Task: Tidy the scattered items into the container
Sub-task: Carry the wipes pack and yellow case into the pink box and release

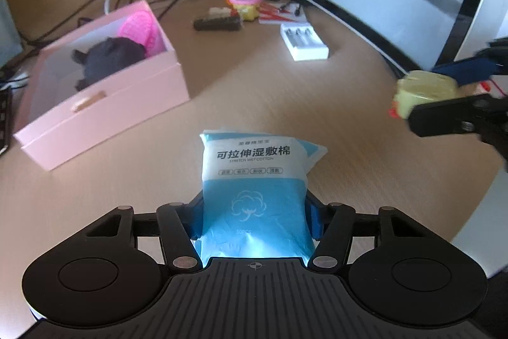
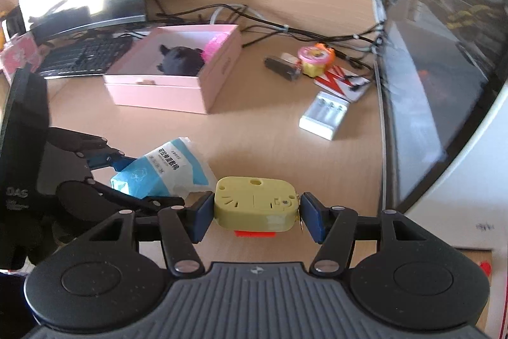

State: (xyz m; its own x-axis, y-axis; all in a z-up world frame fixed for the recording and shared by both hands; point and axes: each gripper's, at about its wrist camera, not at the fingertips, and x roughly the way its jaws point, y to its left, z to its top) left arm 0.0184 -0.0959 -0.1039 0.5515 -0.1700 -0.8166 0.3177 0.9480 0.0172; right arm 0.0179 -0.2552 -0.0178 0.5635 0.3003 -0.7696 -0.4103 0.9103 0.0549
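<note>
Behind the black item — pink object half hidden in box.

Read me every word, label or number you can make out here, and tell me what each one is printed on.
"可拉伸湿敷棉" – blue and white plastic cotton-pad packet, large print.
"STRETCH WET COTTON" – same packet, beneath it.
"50PCS" – same packet, faint, low down.
Small top line and four boxed labels on the packet: too blurred.
"DAS" – black device at the right-wrist view's left edge; smaller print below unreadable.
</note>
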